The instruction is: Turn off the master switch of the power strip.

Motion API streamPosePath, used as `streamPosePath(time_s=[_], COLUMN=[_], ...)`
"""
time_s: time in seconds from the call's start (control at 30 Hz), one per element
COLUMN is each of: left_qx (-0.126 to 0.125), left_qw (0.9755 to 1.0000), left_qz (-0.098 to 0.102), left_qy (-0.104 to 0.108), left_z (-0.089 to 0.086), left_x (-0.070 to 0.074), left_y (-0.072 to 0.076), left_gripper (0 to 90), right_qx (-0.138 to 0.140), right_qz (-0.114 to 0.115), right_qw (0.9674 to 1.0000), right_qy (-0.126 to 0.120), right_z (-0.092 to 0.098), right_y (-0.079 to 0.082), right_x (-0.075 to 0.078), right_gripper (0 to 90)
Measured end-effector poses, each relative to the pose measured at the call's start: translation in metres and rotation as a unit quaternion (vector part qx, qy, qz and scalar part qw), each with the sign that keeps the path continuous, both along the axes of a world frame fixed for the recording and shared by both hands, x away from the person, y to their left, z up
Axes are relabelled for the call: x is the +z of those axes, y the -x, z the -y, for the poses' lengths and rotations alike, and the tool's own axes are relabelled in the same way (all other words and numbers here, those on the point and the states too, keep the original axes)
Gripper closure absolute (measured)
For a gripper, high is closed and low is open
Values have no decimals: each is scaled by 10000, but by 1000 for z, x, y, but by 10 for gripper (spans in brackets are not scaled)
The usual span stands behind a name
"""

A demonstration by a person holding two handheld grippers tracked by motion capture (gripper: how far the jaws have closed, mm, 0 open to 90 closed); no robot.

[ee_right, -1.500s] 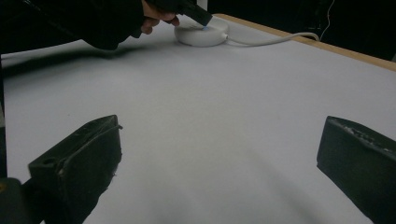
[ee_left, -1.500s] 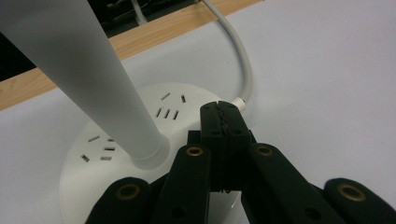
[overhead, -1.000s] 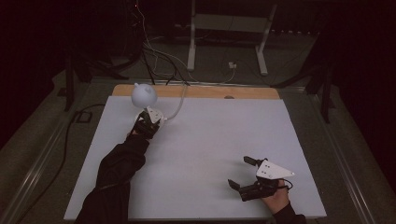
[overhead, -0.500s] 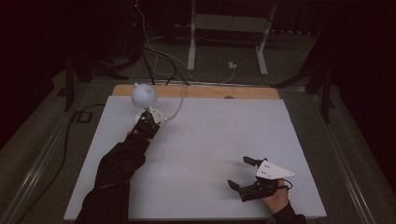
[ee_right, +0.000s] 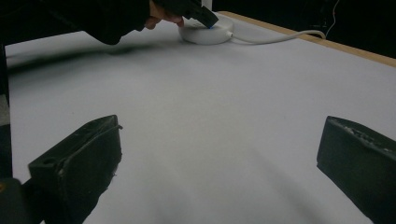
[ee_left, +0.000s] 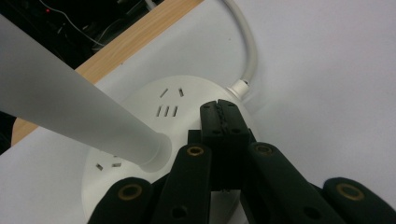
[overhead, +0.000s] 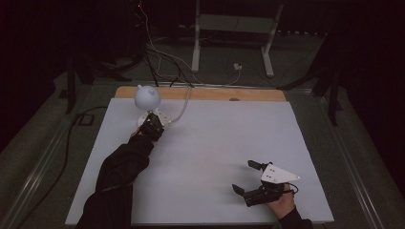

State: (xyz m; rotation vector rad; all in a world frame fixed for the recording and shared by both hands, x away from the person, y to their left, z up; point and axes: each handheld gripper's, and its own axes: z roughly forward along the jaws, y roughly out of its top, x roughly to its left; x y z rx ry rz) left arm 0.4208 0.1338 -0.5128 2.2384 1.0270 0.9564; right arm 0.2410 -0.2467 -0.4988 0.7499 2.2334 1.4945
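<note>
left gripper (ee_left: 219,109) clenched, tips pressing on the round white base (ee_left: 140,116) of the lamp (overhead: 147,98) at the far left of the white table (overhead: 215,143), right gripper (overhead: 252,177) released, resting near the front right edge.

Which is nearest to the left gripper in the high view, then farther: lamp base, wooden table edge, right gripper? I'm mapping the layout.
From the left gripper:
1. Lamp base, under its shut tips.
2. Wooden table edge, just behind.
3. Right gripper, far across, near right.
</note>
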Motion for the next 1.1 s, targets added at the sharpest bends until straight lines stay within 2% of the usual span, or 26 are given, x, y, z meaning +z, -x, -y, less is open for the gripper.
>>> streamPosePath(time_s=[0.07,0.13,0.37,0.5,0.9,1.0,1.03,1.1], left_qx=[41,10,0,-28,-39,-57,-15,-70], left_qw=[9999,9999,9998,9995,9997,9997,9997,9997], left_qz=[-56,-45,-174,-153,-196,-135,-125,-201], left_qy=[87,-105,-88,-260,-105,-216,-193,-139], left_z=[0,2,3,5,1,4,5,8], left_x=[0,0,3,3,4,4,6,8], left_y=[-1,-1,-4,-3,-5,-5,-5,-7], left_gripper=[900,900,900,900,900,900,900,900], right_qx=[7,6,20,14,2,-6,-10,-9], right_qz=[8,9,13,-6,-9,-16,-13,-18], right_qw=[10000,10000,10000,10000,10000,10000,10000,10000], right_qy=[-5,-13,-16,-15,-3,-9,-6,-14], right_z=[0,0,0,0,0,0,0,0], right_y=[0,0,0,0,0,-1,-1,-1], right_x=[0,0,0,0,0,-1,-1,-1], right_gripper=[0,0,0,0,0,0,0,0])
